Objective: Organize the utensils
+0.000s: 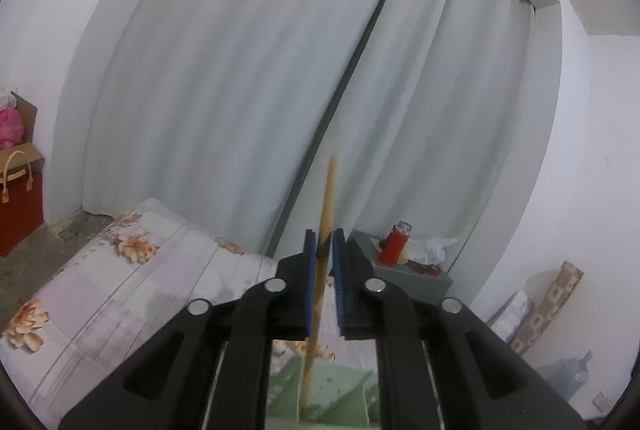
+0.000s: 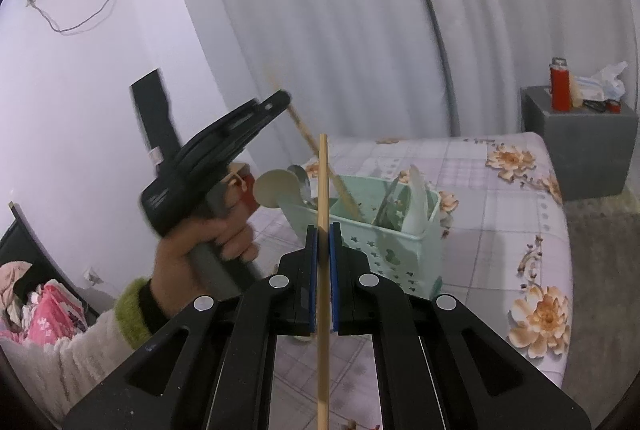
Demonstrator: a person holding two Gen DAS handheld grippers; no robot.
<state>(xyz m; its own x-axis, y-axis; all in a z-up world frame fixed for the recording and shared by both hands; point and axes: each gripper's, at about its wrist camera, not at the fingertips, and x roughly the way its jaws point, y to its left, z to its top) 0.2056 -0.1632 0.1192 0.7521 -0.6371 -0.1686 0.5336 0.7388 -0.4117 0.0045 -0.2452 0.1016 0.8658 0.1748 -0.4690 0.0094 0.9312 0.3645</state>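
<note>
Left gripper (image 1: 324, 242): a wooden chopstick (image 1: 326, 205) stands between the blue pads (image 1: 308, 270). The pads are parted, with a visible gap on the right side of the stick; whether the left pad presses on it cannot be told. The stick's lower end reaches down into the mint-green utensil caddy (image 1: 340, 390) below the gripper.

Right wrist view confirms it: the left gripper (image 2: 286, 99), held by a hand (image 2: 208, 242) in a white sleeve with a green cuff, sits above and left of the utensil caddy (image 2: 400, 250). Its chopstick (image 2: 320, 157) slants down into a compartment near the middle of the caddy.

Right gripper (image 2: 323, 230): jaws closed on a second chopstick (image 2: 323, 181), clamped upright between the pads, with its top end above the fingertips and its lower end running out of the bottom of the frame. It is held in front of the caddy, apart from it.

Caddy stands on a floral bedsheet (image 2: 500, 197). It also holds a metal spoon (image 2: 300, 175) on the left and white utensils (image 2: 416, 201) on the right; their exact kind is unclear.

Background: grey nightstand (image 2: 580, 149) with a red lighter (image 2: 560, 85), and grey curtains (image 1: 240, 69).
</note>
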